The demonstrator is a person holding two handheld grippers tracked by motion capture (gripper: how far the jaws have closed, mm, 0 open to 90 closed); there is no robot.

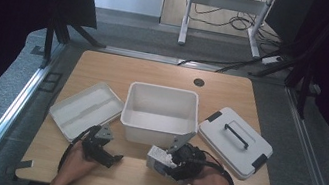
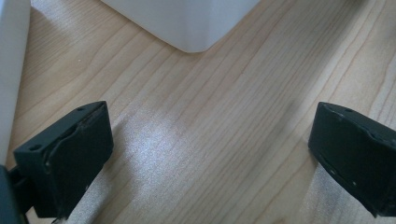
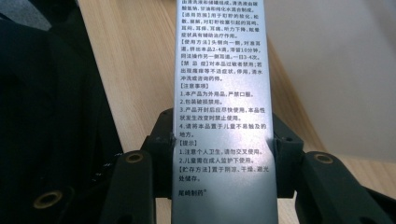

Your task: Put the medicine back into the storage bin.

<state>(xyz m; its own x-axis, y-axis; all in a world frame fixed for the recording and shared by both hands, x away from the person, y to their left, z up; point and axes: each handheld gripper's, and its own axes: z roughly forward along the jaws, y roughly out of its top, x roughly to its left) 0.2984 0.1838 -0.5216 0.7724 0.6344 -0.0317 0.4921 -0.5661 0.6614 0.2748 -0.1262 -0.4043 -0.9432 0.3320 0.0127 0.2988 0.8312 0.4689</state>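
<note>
Care with the lift matters: right gripper pinches a slim silver printed cardboard box, the deep white plastic bin just ahead of it. Clear the rim before releasing. Left gripper rests spread, empty.

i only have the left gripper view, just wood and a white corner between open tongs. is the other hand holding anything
Observer: Yes, the right tongs are clamped on a narrow silver carton printed with Chinese text.
Operator: what's that white corner
Observer: It belongs to an open white bin at the table's middle, with nothing inside.
Operator: any lid around
Observer: A white lid with a black handle lies on the table, right of the bin.
Operator: and on the left
Observer: A shallow white tray lies left of the bin.
</note>
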